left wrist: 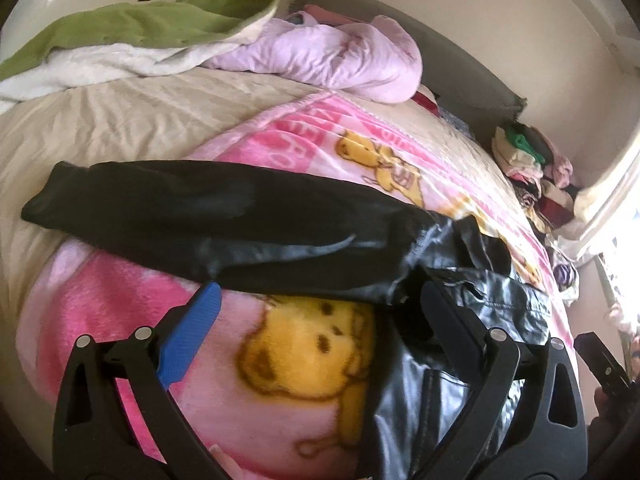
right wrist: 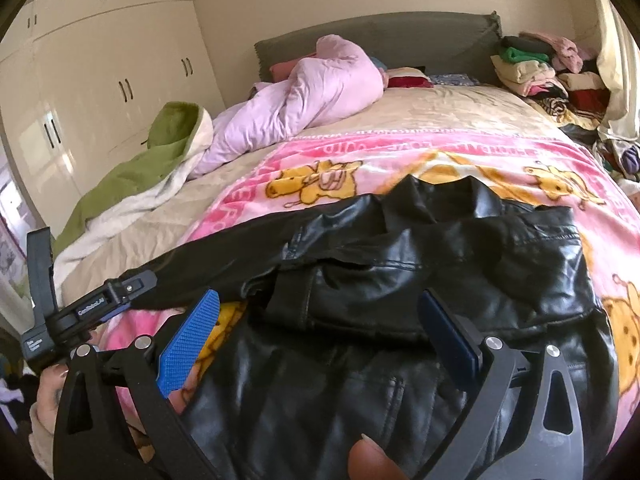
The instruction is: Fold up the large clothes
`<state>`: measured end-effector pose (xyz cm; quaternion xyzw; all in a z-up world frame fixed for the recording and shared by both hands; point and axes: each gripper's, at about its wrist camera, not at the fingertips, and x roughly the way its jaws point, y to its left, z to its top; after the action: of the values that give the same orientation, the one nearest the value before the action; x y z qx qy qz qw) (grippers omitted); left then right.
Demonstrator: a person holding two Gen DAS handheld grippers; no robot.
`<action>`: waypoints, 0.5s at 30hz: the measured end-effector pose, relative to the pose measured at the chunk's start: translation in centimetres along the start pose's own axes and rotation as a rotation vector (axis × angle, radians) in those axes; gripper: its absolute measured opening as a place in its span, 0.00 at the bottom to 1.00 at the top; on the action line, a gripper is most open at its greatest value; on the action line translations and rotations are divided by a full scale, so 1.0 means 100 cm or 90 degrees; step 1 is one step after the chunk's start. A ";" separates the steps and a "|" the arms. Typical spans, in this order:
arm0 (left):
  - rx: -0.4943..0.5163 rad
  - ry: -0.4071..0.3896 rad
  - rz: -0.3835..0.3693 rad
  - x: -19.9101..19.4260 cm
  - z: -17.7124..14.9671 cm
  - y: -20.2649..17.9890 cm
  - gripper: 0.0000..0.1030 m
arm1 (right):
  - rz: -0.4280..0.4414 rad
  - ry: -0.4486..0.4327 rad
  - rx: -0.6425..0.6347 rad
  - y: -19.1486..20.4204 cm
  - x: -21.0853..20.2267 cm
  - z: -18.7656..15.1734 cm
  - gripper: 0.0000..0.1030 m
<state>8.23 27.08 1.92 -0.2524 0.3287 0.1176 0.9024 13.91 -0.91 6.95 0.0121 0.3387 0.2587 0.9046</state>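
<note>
Lying across the pink cartoon blanket (right wrist: 400, 148) on the bed (right wrist: 440, 108), your black leather jacket (right wrist: 440, 272) has one sleeve (left wrist: 160, 208) stretched out leftward. Your left gripper (left wrist: 316, 304) and right gripper (right wrist: 320, 308) both hover low over it, fingers spread apart, gripping nothing.

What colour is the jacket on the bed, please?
Black and glossy; the jacket shows best in the right wrist view.

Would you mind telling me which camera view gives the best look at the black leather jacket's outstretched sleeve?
The left wrist view: the sleeve runs nearly unobstructed from shoulder to cuff across the pink blanket. In the right wrist view, the sleeve is foreshortened, and its far end is hidden behind the left gripper.
</note>
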 end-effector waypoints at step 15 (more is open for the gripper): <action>-0.115 -0.002 0.051 0.005 0.007 0.073 0.91 | 0.073 0.016 -0.028 0.044 0.035 0.032 0.96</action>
<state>6.18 33.60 -0.70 -0.3191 0.3252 0.1834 0.8711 16.08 5.02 8.15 0.0083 0.3428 0.3178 0.8840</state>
